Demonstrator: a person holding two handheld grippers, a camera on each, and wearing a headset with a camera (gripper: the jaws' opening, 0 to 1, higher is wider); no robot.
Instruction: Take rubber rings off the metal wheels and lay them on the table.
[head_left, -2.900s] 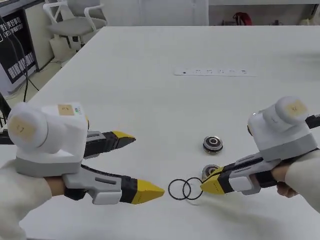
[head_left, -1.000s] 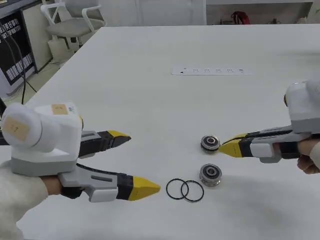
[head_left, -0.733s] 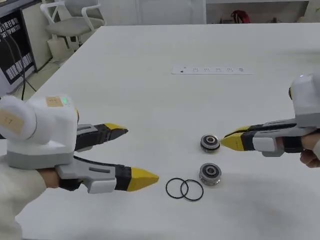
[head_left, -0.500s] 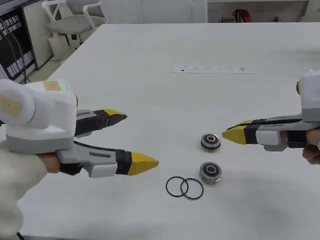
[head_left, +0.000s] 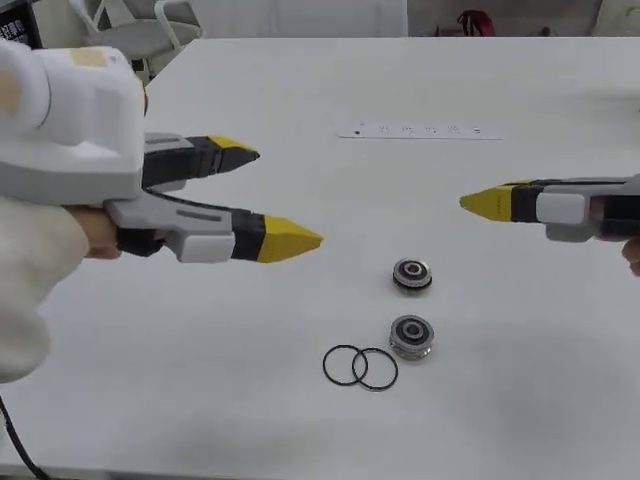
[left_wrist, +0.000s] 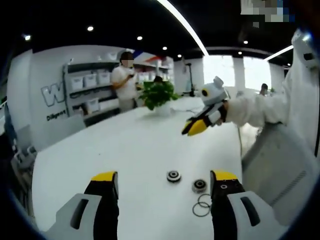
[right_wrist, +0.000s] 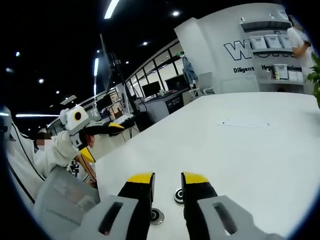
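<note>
In the head view the left gripper (head_left: 272, 197) hangs over the left of the white table (head_left: 200, 400) with its jaws spread wide and nothing between them. The right gripper (head_left: 487, 202) comes in from the right edge showing one yellow tip, so its gap cannot be judged from here. Between and below the two tips lie the far wheel (head_left: 412, 274) and the near wheel (head_left: 411, 335), both flat on the table with axles upright. Just beside the near wheel are two rubber rings (head_left: 360, 367), overlapping each other and already off. A dark band seems to run round the far wheel's rim, but it is too small to say whether that is a ring. A power strip (head_left: 420, 131) lies well beyond. In the left gripper view the wide jaws frame both wheels, the far wheel (left_wrist: 174, 176) towards the middle of the gap and the near wheel (left_wrist: 199, 185) close to the right-hand jaw, with the rings (left_wrist: 202, 205) below it. The right gripper (left_wrist: 197, 125) floats above them, before a plant (left_wrist: 159, 93). In the right gripper view the jaws stand narrow and empty. The far wheel (right_wrist: 178, 195) sits ahead and below, in line with the gap, and the near wheel (right_wrist: 156, 216) peeks out at the left-hand jaw. So the right gripper looks better lined up for the far wheel.
</note>
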